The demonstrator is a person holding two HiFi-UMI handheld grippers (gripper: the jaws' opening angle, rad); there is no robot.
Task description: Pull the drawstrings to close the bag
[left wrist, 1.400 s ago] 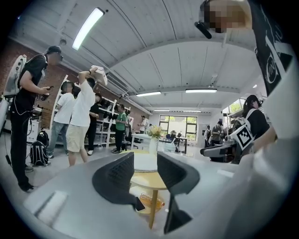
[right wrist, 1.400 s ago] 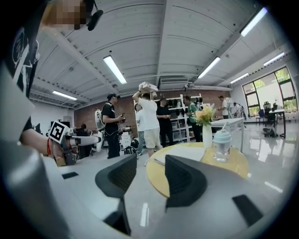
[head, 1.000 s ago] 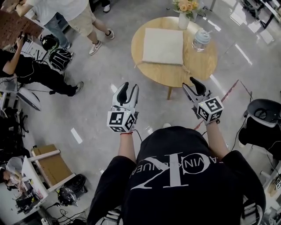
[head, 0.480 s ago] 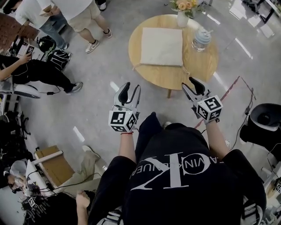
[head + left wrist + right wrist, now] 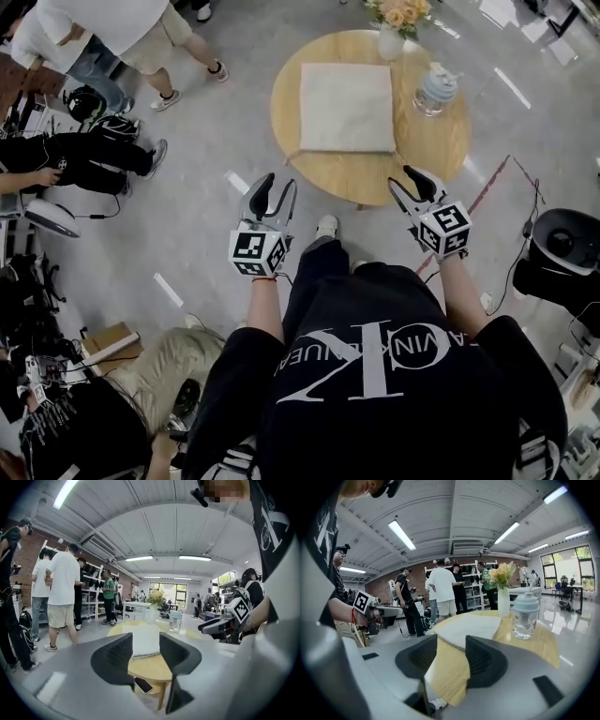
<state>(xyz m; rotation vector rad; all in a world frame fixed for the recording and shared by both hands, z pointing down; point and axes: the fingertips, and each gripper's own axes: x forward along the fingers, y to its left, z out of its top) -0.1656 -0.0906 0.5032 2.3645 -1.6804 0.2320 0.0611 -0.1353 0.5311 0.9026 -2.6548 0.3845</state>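
Note:
A flat white cloth bag lies on the round wooden table, with thin drawstring ends at its near corners. Both grippers hover short of the table's near edge, apart from the bag. My left gripper is open; its jaws have just been opening, with nothing between them. My right gripper is open and empty too. In the left gripper view the bag shows through the gap of the left gripper. The right gripper view shows the bag beyond the right gripper.
A lidded glass cup and a vase of flowers stand on the table behind the bag. People stand and sit at the left, with bags on the floor. A black chair is at the right.
Both grippers have moved forward toward the table, which now sits closer to them. The wearer has stepped forward; a shoe shows below the table's edge. People at the left have shifted.

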